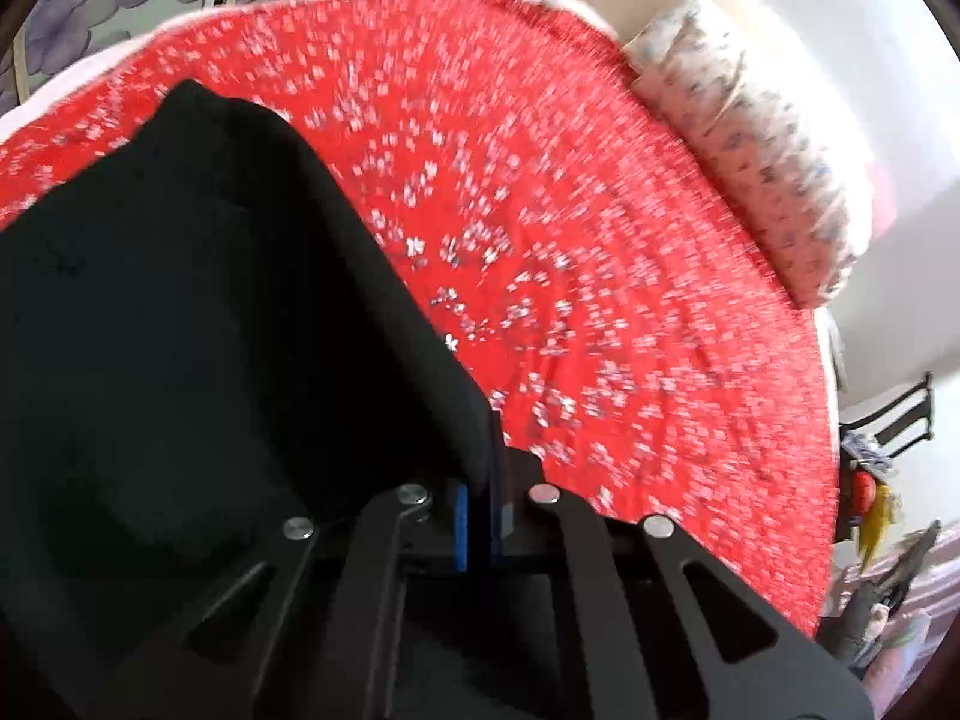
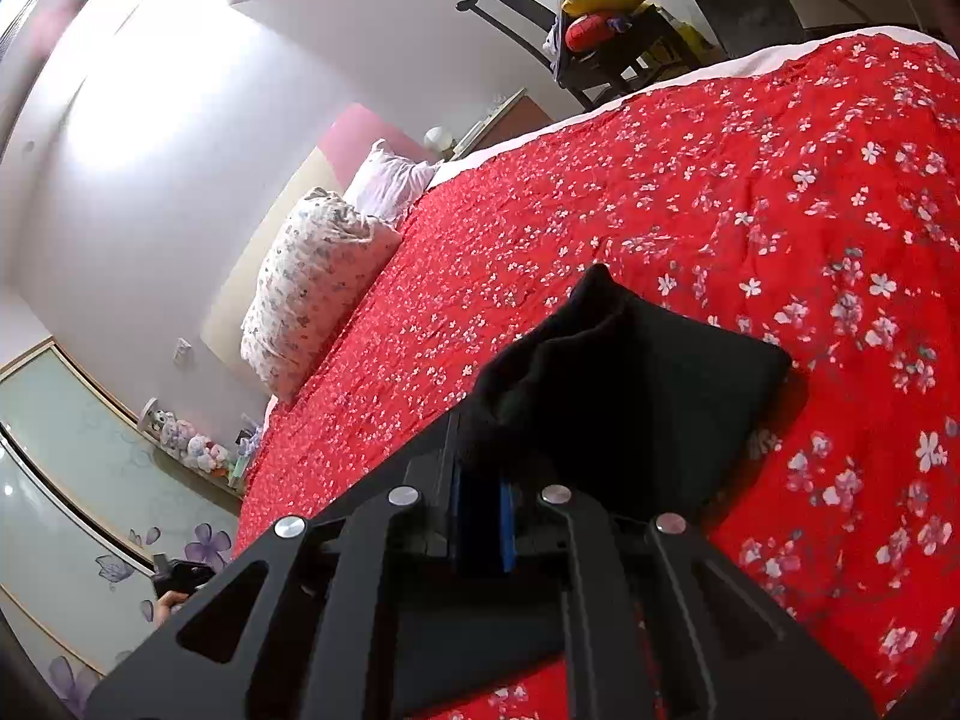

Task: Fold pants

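Left tool: its two blue-padded fingers are seen drawn together on an edge of the black pants; the fabric is pinched between the pads at about 6 o'clock of the left wrist view.

Right tool: its blue pads are likewise closed on black fabric, a gathered fold of the pants being clamped at about 6 o'clock of the right wrist view.

Pants: black and dark enough that no seams are made out. In the left view a broad panel is spread from the tool toward 9 and 10 o'clock. In the right view a bunched, partly folded mass is seen ahead of the tool, toward 1 o'clock, with a squared corner resting on the bedspread and a peak of cloth raised at 12 o'clock of the bundle.

Bed: covered by a red bedspread printed with small white flowers; the left view of it is blurred.

Pillows: a flowered pillow is laid at the bed's edge at 9 o'clock in the right view, with a paler one behind it; the flowered pillow is seen at 2 o'clock in the left view.

Chair: a dark chair piled with items is placed beyond the bed at 12 o'clock in the right view.
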